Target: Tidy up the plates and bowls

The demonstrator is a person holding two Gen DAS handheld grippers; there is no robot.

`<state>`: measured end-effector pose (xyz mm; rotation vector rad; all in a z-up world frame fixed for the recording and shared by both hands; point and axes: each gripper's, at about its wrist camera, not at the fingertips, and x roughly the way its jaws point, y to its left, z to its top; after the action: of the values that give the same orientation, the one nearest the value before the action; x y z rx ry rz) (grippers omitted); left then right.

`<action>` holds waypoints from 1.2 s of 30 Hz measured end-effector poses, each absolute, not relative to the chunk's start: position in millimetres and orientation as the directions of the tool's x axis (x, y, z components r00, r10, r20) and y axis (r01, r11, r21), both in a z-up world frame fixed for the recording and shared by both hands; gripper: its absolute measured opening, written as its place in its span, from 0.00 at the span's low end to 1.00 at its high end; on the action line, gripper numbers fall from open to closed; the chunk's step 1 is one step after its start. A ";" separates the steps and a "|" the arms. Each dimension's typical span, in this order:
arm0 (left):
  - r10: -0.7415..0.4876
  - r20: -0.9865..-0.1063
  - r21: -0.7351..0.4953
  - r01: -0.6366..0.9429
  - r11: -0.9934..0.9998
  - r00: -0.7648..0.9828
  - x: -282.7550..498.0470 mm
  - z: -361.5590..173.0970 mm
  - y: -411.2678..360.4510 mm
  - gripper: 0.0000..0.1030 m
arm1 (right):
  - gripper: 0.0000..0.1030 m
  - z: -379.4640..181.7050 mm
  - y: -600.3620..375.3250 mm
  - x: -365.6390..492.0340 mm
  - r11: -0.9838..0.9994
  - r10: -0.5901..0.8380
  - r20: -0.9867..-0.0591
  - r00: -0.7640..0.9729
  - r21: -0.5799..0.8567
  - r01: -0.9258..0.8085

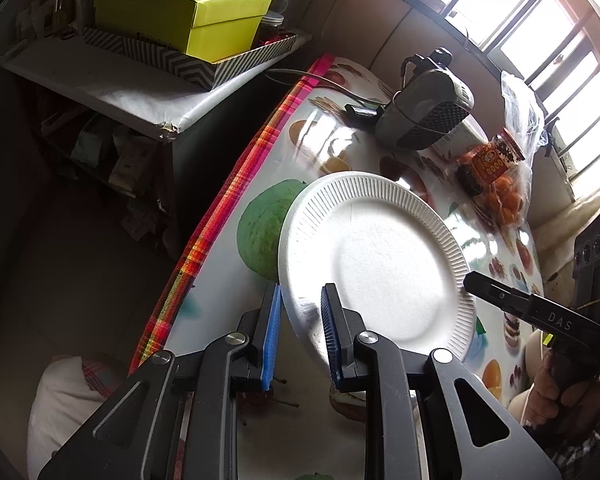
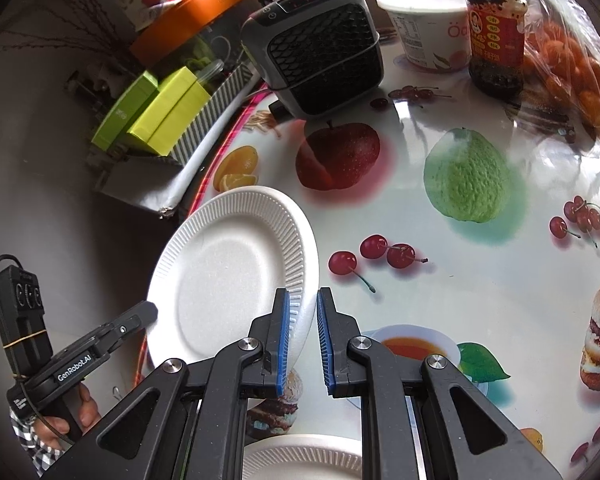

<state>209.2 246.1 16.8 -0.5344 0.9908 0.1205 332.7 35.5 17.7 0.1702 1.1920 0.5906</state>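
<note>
A white ribbed paper plate [image 1: 380,264] hangs tilted over the fruit-print table [image 1: 228,288], held from two sides. My left gripper [image 1: 300,336] is shut on the plate's near rim, its blue pads on either side of the edge. The right gripper [image 1: 471,281] reaches in from the right and meets the opposite rim. In the right wrist view the same plate [image 2: 228,276] has its right rim pinched between the pads of my right gripper [image 2: 304,336]. There the left gripper [image 2: 150,313] grips the plate's left rim. A second white plate [image 2: 300,460] lies below the right gripper, mostly hidden.
A grey fan heater [image 2: 316,52] stands at the back of the table, with a yoghurt tub [image 2: 424,28], a sauce jar [image 2: 496,32] and a bag of oranges [image 2: 572,64] beside it. Green boxes [image 1: 188,20] sit on a side shelf past the table's plaid edge [image 1: 204,248].
</note>
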 end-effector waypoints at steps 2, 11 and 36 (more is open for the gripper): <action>-0.141 -0.817 -0.372 -0.325 0.869 0.559 206.2 20.8 242.6 0.21 | 0.14 21.9 32.4 328.6 0.838 0.517 -0.819 0.249 0.424 -0.344; -0.148 -0.800 -0.372 -0.287 0.883 0.581 191.6 35.5 223.6 0.21 | 0.14 36.1 11.6 305.7 0.840 0.519 -0.809 0.278 0.422 -0.340; -0.219 -0.779 -0.388 -0.177 0.905 0.587 150.9 43.0 156.5 0.21 | 0.14 43.6 -66.1 227.7 0.861 0.499 -0.797 0.339 0.411 -0.300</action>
<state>150.9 156.5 43.0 -0.4566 0.9515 -0.0257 227.7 -66.1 43.6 0.2047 1.1097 0.5251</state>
